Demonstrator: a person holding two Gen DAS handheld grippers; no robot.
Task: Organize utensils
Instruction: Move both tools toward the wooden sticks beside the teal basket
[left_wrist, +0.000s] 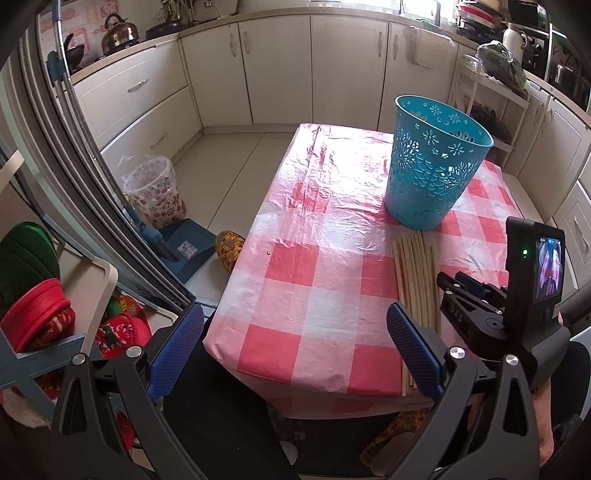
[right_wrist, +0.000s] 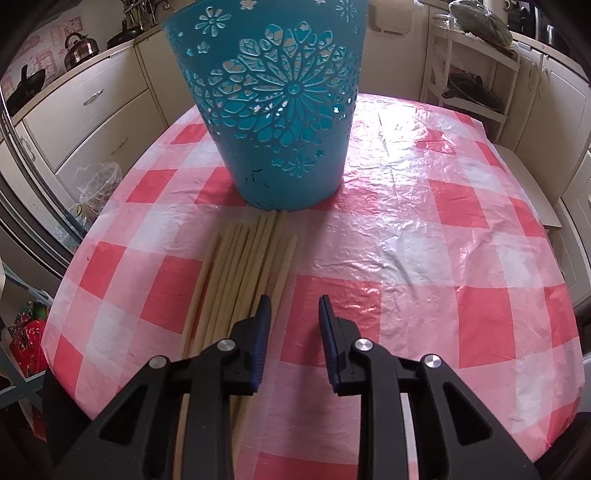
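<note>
Several wooden chopsticks (right_wrist: 243, 273) lie bundled side by side on the checked tablecloth (right_wrist: 424, 240), far tips just short of the blue perforated bin (right_wrist: 277, 110). My right gripper (right_wrist: 294, 314) hovers near their near ends, fingers parted, holding nothing; its left finger sits over the rightmost sticks. My left gripper (left_wrist: 295, 350) is spread wide and empty, beside the table's near corner. I judge the sticks light, stiff, smooth, likely to roll or fan apart. Best grip: across the shaft near mid-length, one or two at once.

Home kitchen, cabinets (left_wrist: 277, 66), kettle (left_wrist: 119, 34), probably stove
</note>
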